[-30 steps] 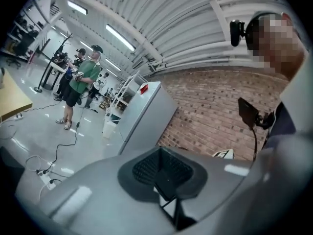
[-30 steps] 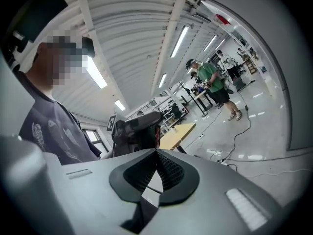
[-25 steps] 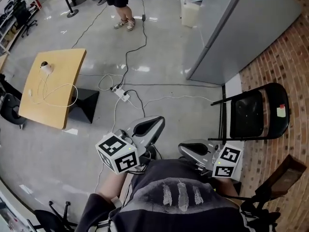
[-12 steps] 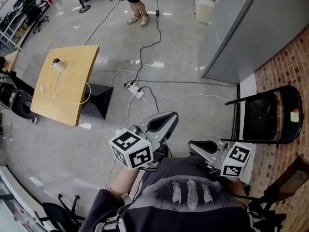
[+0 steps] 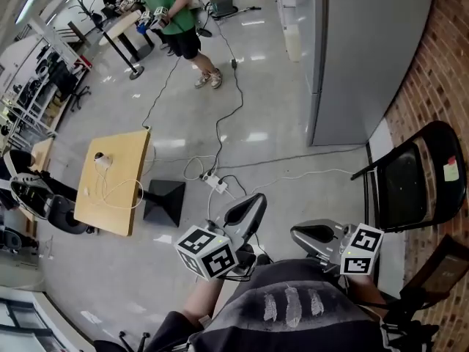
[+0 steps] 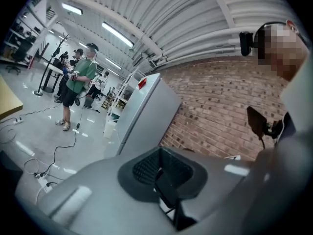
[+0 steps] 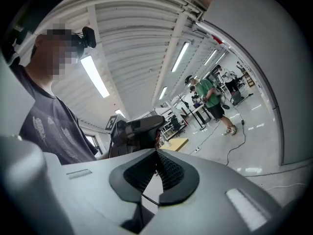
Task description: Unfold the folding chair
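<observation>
The whole head view has swung since a second ago. The folding chair (image 5: 409, 185) now sits further toward the right edge of the picture, the wooden surface (image 5: 117, 185) has slid down and to the left, and a person in a green top (image 5: 172, 13) is now in view at the top. Both tools have travelled with the body rather than reaching out. The left hand-held gripper (image 5: 249, 205) and the right hand-held gripper (image 5: 311, 233) remain tucked close against the torso. Each has its jaws pressed together, and each gripper view shows nothing between them.

The chair stands against the brick wall (image 5: 447, 72), beside the grey cabinet (image 5: 359, 50). It looks to be folded flat, with the seat up against the back. It is well apart from both tools and untouched.

This reads as the walk-up and turn toward the chair, so the unfolding itself has not begun. The jaws will probably need to part before either can take hold of the frame or seat edge.
</observation>
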Motion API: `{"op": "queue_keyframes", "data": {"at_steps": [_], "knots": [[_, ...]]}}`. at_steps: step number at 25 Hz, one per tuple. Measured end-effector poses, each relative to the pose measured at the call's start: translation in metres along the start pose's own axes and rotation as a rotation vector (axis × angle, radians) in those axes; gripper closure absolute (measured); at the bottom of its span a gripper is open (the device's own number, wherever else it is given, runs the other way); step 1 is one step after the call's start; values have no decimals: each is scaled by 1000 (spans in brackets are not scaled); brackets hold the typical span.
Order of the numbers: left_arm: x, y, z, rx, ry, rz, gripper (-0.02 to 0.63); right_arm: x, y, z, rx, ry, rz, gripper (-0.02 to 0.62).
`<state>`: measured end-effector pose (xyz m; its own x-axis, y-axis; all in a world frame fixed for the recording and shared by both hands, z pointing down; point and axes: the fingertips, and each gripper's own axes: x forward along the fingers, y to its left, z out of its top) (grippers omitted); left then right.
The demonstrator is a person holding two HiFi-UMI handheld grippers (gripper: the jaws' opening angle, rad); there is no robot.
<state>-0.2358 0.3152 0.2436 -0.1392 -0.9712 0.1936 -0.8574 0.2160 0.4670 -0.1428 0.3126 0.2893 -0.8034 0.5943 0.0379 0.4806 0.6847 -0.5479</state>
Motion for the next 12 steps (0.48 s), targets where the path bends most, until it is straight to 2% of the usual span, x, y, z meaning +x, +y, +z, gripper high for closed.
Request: {"op": "queue_keyframes", "data": {"at_steps": [5,12], "knots": [[57,-46,-9,44,58,10,604,-63,-21,5,13,-27,1,594],[99,-85,-5,152,103,68,604,-118,-43,14,8,-104,10,594]]}}
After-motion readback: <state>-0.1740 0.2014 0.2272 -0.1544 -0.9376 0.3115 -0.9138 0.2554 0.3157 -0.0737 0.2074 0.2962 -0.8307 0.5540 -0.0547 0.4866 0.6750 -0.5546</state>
